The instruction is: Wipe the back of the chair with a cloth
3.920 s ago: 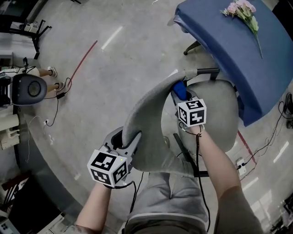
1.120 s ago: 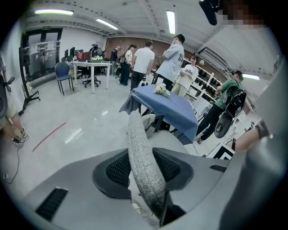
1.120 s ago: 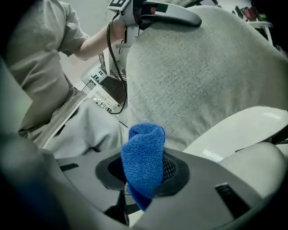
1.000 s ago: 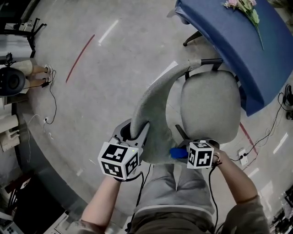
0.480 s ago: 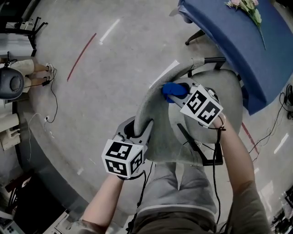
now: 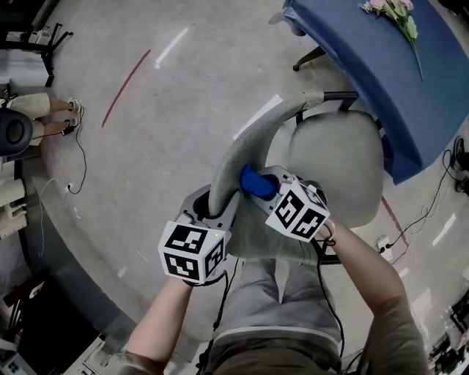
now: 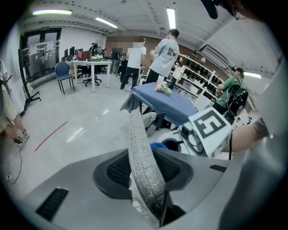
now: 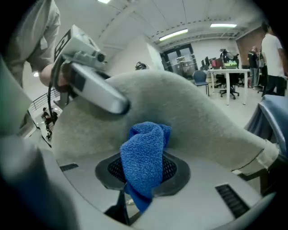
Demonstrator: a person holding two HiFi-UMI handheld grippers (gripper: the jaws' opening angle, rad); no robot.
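A grey upholstered chair stands in front of me; its curved back (image 6: 242,154) arcs from top centre toward my legs, and its seat (image 6: 337,165) lies to the right. My left gripper (image 6: 212,211) is shut on the top edge of the chair back (image 7: 141,157), which runs between its jaws in the left gripper view, where that gripper (image 7: 145,174) clamps it. My right gripper (image 6: 262,189) is shut on a bunched blue cloth (image 6: 255,182) and presses it against the seat-side face of the back, close to the left gripper. In the right gripper view the cloth (image 8: 146,152) hangs from the gripper (image 8: 144,177) against the grey fabric (image 8: 189,112).
A table under a blue cover (image 6: 374,73) with a bunch of flowers (image 6: 392,15) stands close behind the chair at right. Cables and a power strip (image 6: 386,245) lie on the floor at right. A person's feet (image 6: 44,110) show at far left. Several people (image 7: 164,49) stand behind the table.
The right gripper with the cloth went from the chair back's near end up along its seat-side face, then came back down toward the left gripper. The left gripper kept its hold.
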